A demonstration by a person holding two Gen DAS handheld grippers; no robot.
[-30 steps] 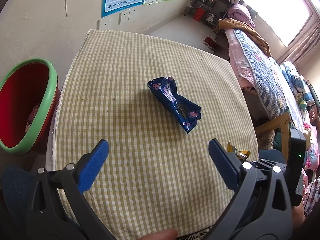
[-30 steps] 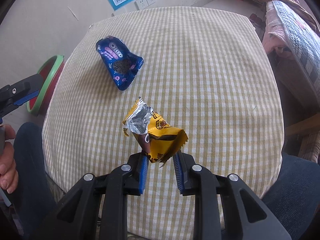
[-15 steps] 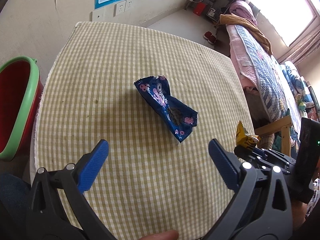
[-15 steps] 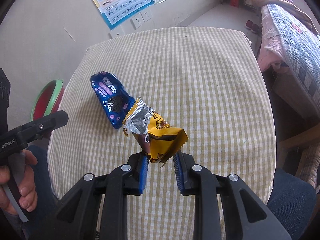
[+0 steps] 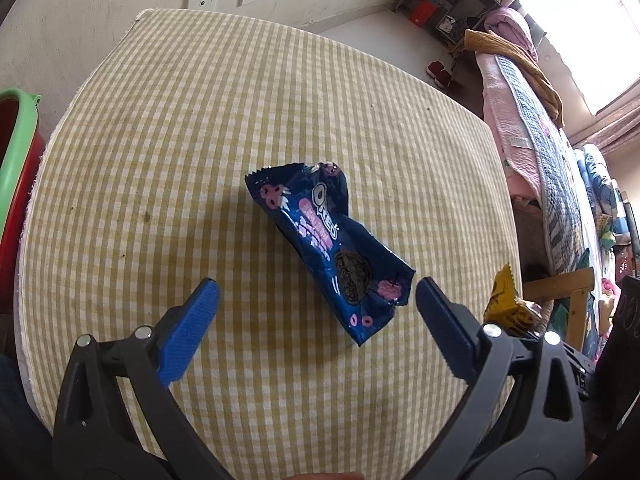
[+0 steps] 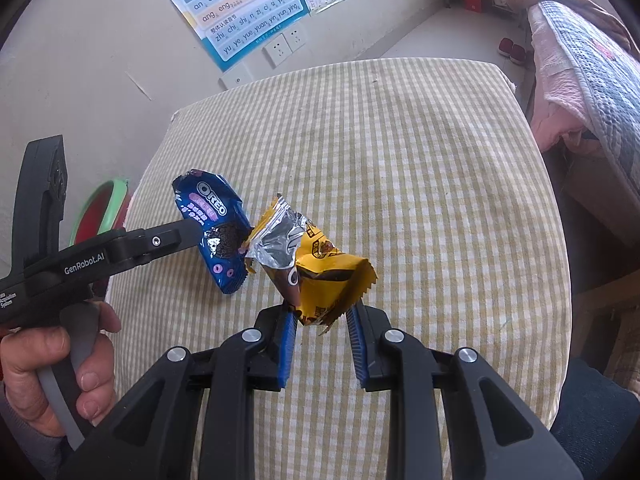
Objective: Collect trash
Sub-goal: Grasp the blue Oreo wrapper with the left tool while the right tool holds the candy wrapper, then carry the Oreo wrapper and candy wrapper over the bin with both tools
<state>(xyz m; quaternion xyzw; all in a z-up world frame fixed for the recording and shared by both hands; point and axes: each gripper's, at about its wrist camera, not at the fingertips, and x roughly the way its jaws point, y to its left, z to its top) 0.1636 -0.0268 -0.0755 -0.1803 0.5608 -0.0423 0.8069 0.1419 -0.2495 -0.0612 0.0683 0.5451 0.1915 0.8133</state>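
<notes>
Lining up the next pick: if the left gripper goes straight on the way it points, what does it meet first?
Probably the crumpled blue Oreo wrapper on the checked tablecloth; it lies just ahead of the open left gripper, slightly right of centre.

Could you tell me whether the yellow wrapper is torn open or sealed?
Torn open: the yellow wrapper shows its silver inner foil peeled back at the top.

"OREO" on the blue wrapper [image 6: 212, 228]; "GenRobot.AI" on the left tongs [image 5: 316, 312]; pinyin syllables on the wall poster [image 6: 236, 8].

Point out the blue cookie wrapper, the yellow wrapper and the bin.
blue cookie wrapper [image 5: 320, 248], left wrist view, on its middle.
yellow wrapper [image 6: 324, 276], right wrist view, on its printed front.
bin [image 5: 18, 148], left wrist view, on its green rim.
</notes>
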